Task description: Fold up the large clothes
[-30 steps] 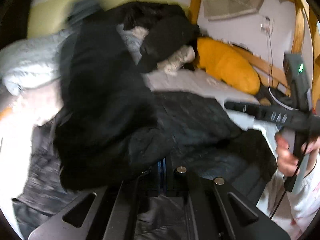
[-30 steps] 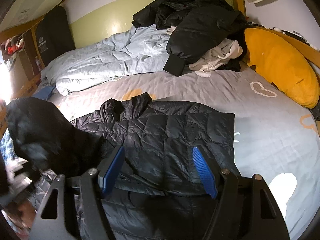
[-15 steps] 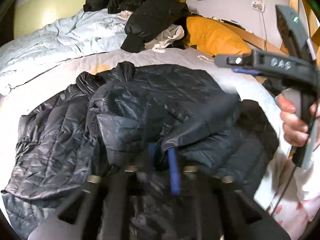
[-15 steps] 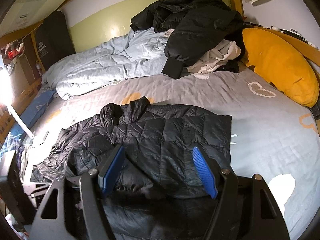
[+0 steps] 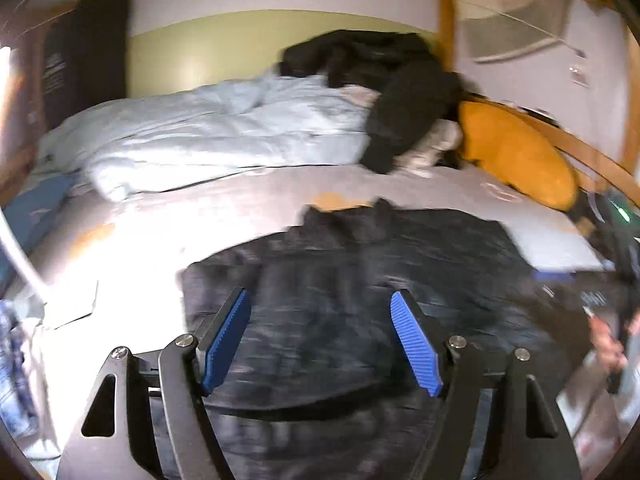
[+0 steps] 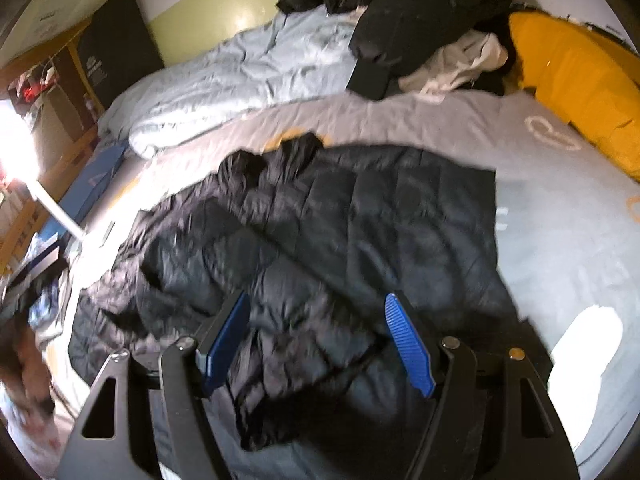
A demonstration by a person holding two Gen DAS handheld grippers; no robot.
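A black quilted puffer jacket [image 6: 344, 248] lies spread on the grey bed sheet [image 6: 552, 208] of the bed, collar toward the rumpled pale-blue duvet [image 6: 240, 76] and one sleeve laid diagonally across its front. As a judgement, the fold is at an early stage — one sleeve is in, while the other side, toward the sheet's left edge in the right wrist view, looks bunched and unfolded, and the body has not been doubled over. The left gripper [image 5: 320, 336] hangs above the jacket with its blue-padded jaws opening and nothing between them; the right gripper [image 6: 316, 340] also stands released over the lower front, gripping nothing. Compared with a second ago, the left gripper, which was then clamped on a raised, swinging mass of black fabric, has let it drop onto the jacket and pulled back (its view is now motion-blurred), so the sleeve rests flat instead of in the air. The right gripper's spread is unchanged, though it has tipped down a little closer to the jacket. The pile of dark clothes [image 6: 412, 4] and the mustard-yellow pillow [image 6: 576, 80] sit where they were.
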